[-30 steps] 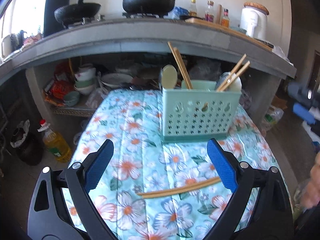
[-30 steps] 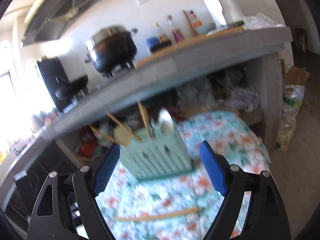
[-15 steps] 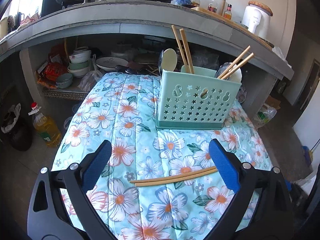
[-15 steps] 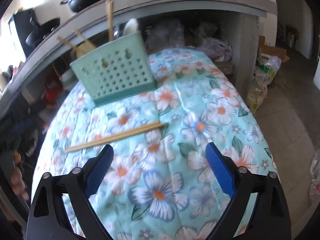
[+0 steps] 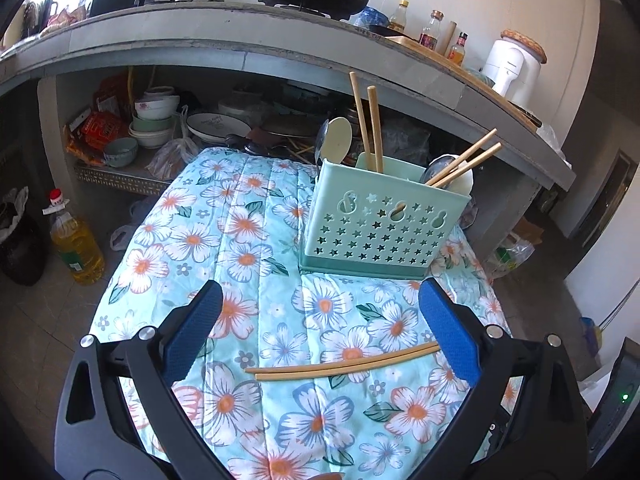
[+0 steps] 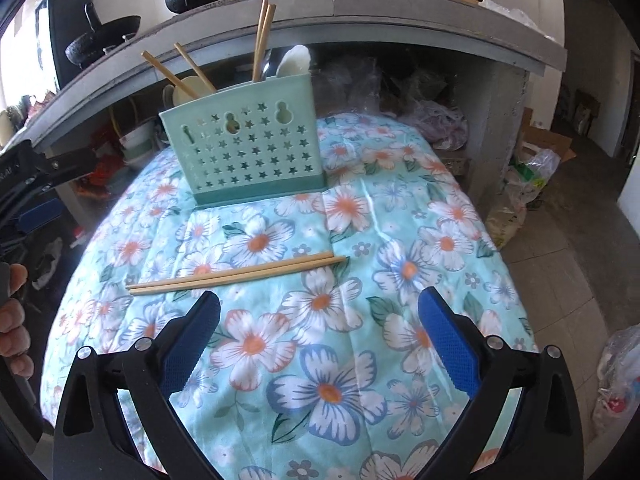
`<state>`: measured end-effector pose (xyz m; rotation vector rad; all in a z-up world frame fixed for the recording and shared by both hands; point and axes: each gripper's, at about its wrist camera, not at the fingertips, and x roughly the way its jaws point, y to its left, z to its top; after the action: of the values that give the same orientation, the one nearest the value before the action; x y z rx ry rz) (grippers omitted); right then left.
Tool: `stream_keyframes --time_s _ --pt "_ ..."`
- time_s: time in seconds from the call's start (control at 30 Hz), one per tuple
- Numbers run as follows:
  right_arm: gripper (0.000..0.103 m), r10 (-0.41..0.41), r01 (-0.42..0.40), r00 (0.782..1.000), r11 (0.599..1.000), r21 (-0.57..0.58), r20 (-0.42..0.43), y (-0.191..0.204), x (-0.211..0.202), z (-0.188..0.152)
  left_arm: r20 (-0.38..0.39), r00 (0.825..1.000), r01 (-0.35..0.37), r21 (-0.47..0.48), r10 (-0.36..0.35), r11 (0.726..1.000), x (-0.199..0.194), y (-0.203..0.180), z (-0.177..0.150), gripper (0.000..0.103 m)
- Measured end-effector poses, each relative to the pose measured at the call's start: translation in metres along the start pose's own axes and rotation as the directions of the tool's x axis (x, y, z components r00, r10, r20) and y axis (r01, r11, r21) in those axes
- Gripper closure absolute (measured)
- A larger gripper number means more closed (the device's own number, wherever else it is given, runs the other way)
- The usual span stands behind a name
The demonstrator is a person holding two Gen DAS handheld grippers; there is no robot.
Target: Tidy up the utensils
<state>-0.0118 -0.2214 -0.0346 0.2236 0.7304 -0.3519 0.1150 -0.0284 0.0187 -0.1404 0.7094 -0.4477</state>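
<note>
A pair of wooden chopsticks (image 5: 344, 362) (image 6: 236, 274) lies loose, side by side, on the floral tablecloth (image 5: 240, 220) (image 6: 400, 240). Behind them stands a mint-green utensil holder (image 5: 380, 220) (image 6: 244, 152) with star cut-outs; it holds more chopsticks and pale spoons. My left gripper (image 5: 320, 286) is open above the cloth, with the loose pair lying near its right finger. My right gripper (image 6: 319, 296) is open wide, just short of the pair, which lies ahead and to the left. Nothing is between either gripper's pads.
A grey stone counter (image 5: 280, 40) with black pots overhangs the table's far end. Bowls (image 5: 154, 120) and plates are stacked under it. An oil bottle (image 5: 76, 248) stands on the floor at left; plastic bags (image 6: 520, 192) lie at right. A person's fingers (image 6: 14, 320) show at the left edge.
The right gripper has dipped from facing the counter to looking down at the table, and its jaws have spread a little wider. The left gripper tilted slightly. The loose chopsticks have not moved.
</note>
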Motion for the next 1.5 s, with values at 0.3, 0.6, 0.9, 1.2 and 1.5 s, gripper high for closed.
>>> stream_keyframes --time_s 0.3,0.6,0.9,1.2,1.5 --pt "0.007 -0.051 0.052 0.999 0.998 -0.039 0.019 0.006 -0.002 0.002 0.002 1.0 -0.013 0.006 0.013 1.0 0.0 0.001 0.001 0.009" --pt "0.007 -0.1 0.104 0.994 0.991 -0.081 0.05 0.012 -0.005 0.003 0.0 1.0 -0.006 -0.007 0.006 1.0 -0.001 0.004 0.001 0.009" --pt "0.007 -0.091 0.096 0.994 0.991 -0.095 0.054 0.016 -0.005 0.003 0.0 1.0 -0.012 -0.023 0.012 1.0 -0.002 0.007 0.002 0.009" --pt "0.007 -0.09 0.095 0.994 0.991 -0.09 0.06 0.015 -0.006 0.005 0.003 1.0 0.024 -0.043 -0.024 0.999 -0.003 0.01 0.003 0.009" --pt "0.007 -0.084 0.089 0.995 0.992 -0.089 0.061 0.014 -0.006 0.005 -0.001 0.997 0.074 -0.039 -0.074 0.996 -0.003 0.011 0.002 0.008"
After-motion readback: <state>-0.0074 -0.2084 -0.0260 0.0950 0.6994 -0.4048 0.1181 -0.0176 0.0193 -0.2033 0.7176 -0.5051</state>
